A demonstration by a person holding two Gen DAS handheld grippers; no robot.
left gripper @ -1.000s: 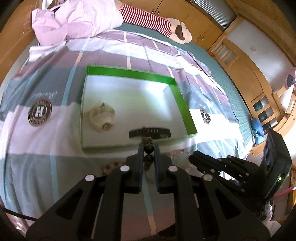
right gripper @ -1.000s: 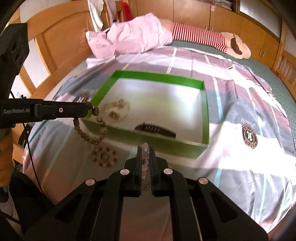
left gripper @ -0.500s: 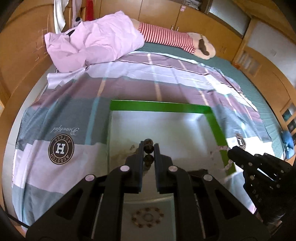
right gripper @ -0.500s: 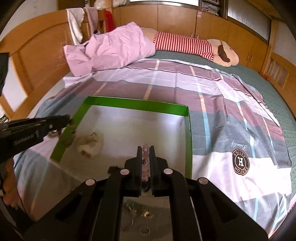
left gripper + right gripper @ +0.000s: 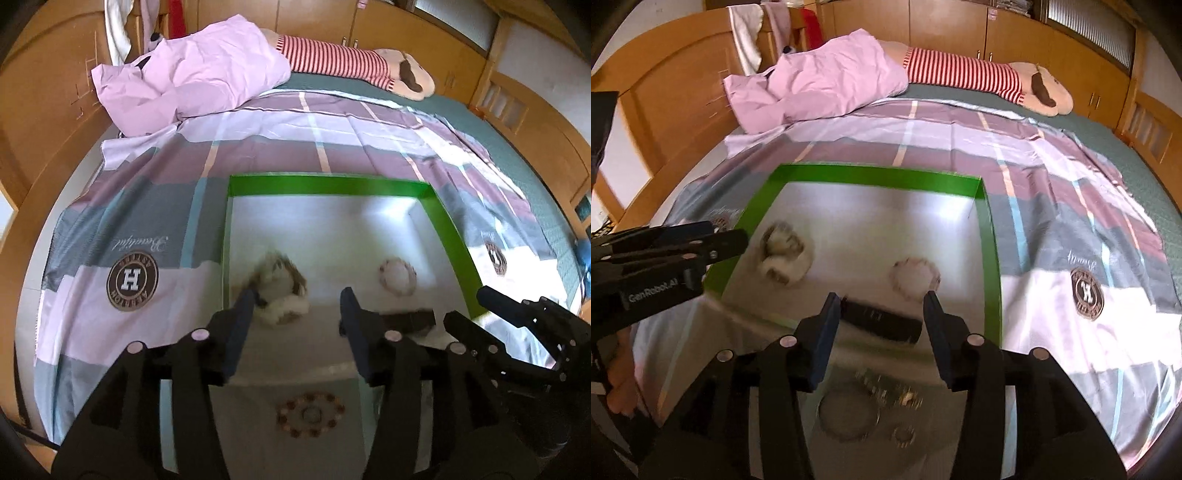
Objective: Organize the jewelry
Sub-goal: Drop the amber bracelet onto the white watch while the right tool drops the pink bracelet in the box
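Note:
A green-rimmed box (image 5: pixel 332 184) (image 5: pixel 991 258) with a white floor lies on the bed. In it lie a brown bead bracelet on a pale bead pile (image 5: pixel 280 291) (image 5: pixel 785 251), a pink bead bracelet (image 5: pixel 398 276) (image 5: pixel 915 277) and a black band (image 5: pixel 406 319) (image 5: pixel 882 320). My left gripper (image 5: pixel 297 306) is open and empty over the box's near left part. My right gripper (image 5: pixel 881 312) is open and empty over the black band. On the cover in front of the box lie a brown bead ring (image 5: pixel 311 410) and small silver pieces (image 5: pixel 871 410).
A pink quilt (image 5: pixel 195 77) and a striped plush toy (image 5: pixel 354 66) lie at the far end of the bed. Wooden bed frame and cabinets (image 5: pixel 1034 33) surround it. The plaid cover (image 5: pixel 129 258) spreads around the box.
Both grippers have opened over the box. The brown bracelet left the left gripper and the pink bracelet left the right gripper. Both now lie in the box.

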